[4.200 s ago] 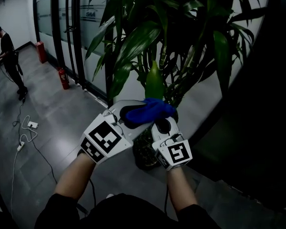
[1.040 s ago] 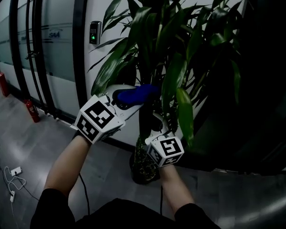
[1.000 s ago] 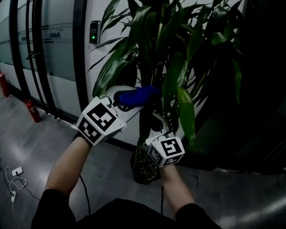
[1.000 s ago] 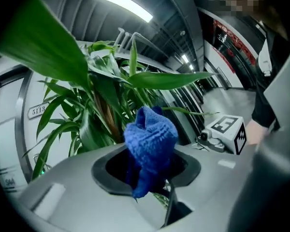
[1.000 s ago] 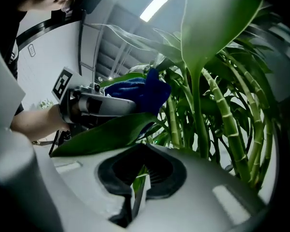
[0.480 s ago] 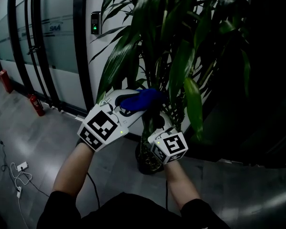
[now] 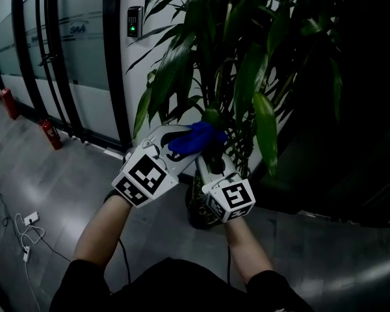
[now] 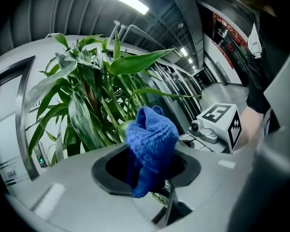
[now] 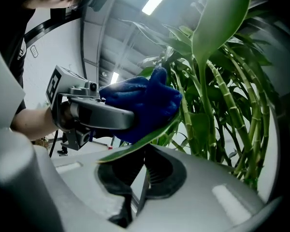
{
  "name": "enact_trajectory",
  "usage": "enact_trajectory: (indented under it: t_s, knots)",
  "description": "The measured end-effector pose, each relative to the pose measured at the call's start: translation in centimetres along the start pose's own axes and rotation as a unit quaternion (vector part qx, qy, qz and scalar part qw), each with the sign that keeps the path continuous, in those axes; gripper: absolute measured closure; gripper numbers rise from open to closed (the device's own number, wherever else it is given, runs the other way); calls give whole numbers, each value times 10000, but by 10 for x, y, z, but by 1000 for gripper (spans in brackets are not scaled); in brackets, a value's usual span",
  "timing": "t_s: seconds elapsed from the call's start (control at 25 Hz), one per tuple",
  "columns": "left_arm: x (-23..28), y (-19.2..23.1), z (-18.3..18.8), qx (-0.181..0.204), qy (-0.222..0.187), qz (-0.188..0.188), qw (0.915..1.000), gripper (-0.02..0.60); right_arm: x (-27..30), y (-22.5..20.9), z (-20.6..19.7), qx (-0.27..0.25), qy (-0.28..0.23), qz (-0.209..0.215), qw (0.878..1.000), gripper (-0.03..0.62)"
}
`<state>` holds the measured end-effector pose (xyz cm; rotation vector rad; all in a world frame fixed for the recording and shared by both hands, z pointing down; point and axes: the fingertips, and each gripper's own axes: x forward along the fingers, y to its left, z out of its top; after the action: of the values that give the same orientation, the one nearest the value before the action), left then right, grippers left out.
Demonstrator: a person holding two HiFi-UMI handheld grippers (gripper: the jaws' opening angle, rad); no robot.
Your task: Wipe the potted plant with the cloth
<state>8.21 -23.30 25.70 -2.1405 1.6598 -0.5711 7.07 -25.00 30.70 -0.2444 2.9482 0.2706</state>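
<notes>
Cloth (image 9: 140,105), clamped tight in my left claw (image 8: 152,175), rests against the leaf (image 9: 217,28) just above my right claw (image 9: 144,151), which appears to pinch it. The leaf's length runs up and away.

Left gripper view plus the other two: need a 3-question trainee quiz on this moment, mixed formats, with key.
1. True or false: the left gripper is clamped on the blue cloth.
2. Multiple choice: the leaf caught at the jaw tips of the right gripper has the cloth A) right against it, B) far below it, C) nowhere in view.
3. Fill in: the potted plant stands on the ____, beside a white wall.
Key: 1 true; 2 A; 3 floor.
</notes>
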Motion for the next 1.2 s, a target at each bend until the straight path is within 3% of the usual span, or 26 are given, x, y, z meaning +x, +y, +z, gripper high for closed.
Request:
enact_trajectory:
  t_s: [0.36,0.48,0.64,0.8,0.92,1.08,1.2]
  knots:
    - [1,-27,-12,-118,192,-20,9997,426,-18,4,-16,145,158,-13,9998,591]
    - [0,-31,-14,-505,-22,-2,9987,426,-24,5,-19,218,163,-2,9996,591]
    - [1,-34,-20,-1256,-401,-100,9912,426,-34,-1,-25,522,86,-54,9986,591]
    - [0,-49,-35,-1552,-541,-64,9864,426,-44,-3,-41,655,205,-57,9976,591]
    - [-13,-53,-54,-2133,-783,143,9737,426,-51,1,-55,798,270,-20,9964,591]
    - [-30,-42,-68,-3005,-1251,490,9443,426,-52,2,-68,888,360,94,9954,591]
    - [-39,-41,-66,-3051,-1394,579,9403,426,-51,4,-72,950,372,194,9946,591]
